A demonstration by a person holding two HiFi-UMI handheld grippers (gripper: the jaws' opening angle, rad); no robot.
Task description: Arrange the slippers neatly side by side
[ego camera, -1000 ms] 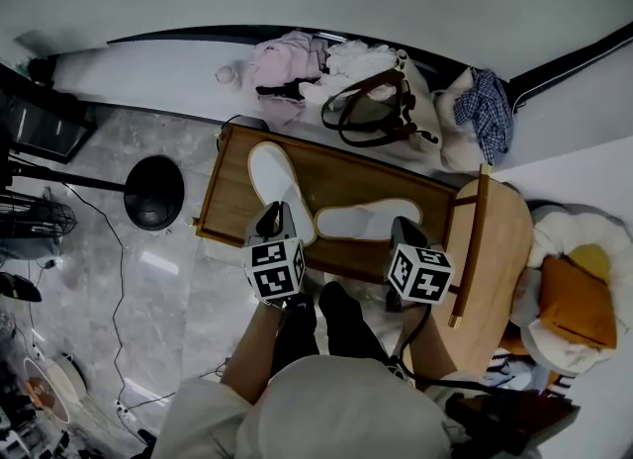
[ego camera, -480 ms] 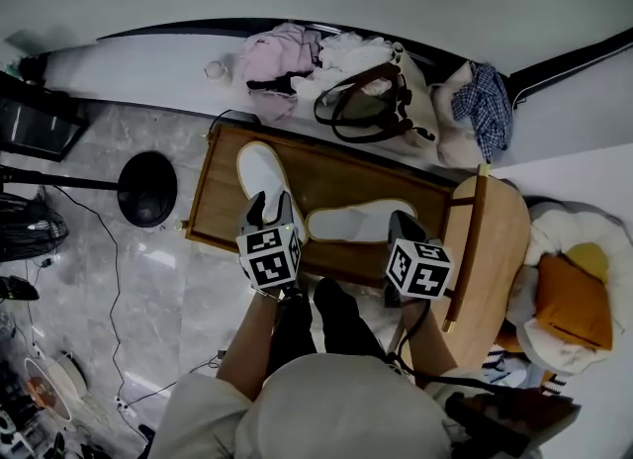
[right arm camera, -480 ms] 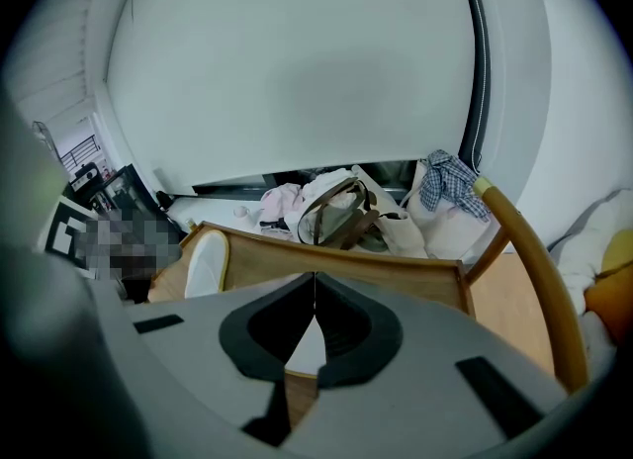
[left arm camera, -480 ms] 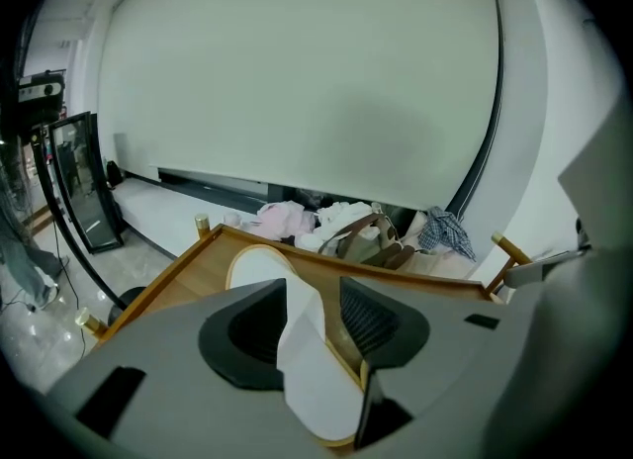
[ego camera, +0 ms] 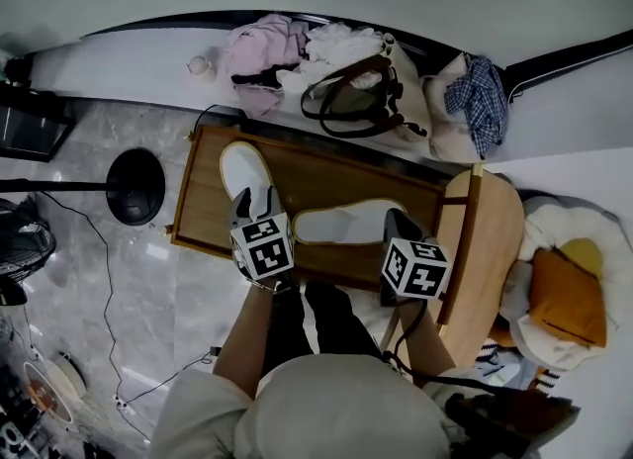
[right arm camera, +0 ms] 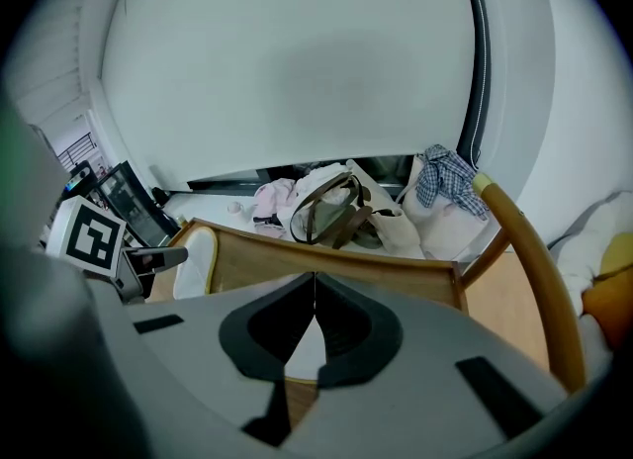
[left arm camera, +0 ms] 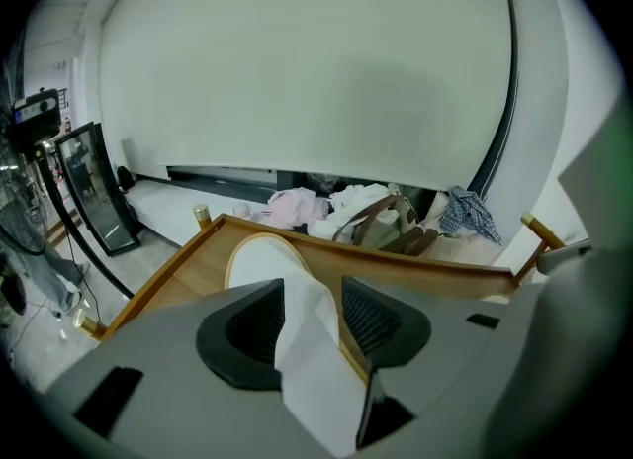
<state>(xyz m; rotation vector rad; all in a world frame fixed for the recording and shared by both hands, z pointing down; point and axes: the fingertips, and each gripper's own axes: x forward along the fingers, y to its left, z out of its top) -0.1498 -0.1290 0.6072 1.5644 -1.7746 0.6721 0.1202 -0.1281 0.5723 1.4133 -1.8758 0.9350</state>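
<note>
Two white slippers lie on a wooden tray table. The left slipper points away from me. The right slipper lies crosswise. My left gripper is at the left slipper's heel. Its jaws have just been opening and now stand open with that slipper between them. My right gripper is at the right slipper's right end. Its jaws are shut tip to tip, and the white of the slipper shows just below them. I cannot tell whether they pinch it.
Behind the tray, a white ledge holds a brown-handled bag, pink clothes and a checked cloth. A round wooden chair stands at the right, and a black lamp base on the floor at the left. An orange cushion is far right.
The left gripper's jaws have gone from shut to wide open over the left slipper's heel, and that hand has sunk a little. Neither slipper has shifted on the tray.
</note>
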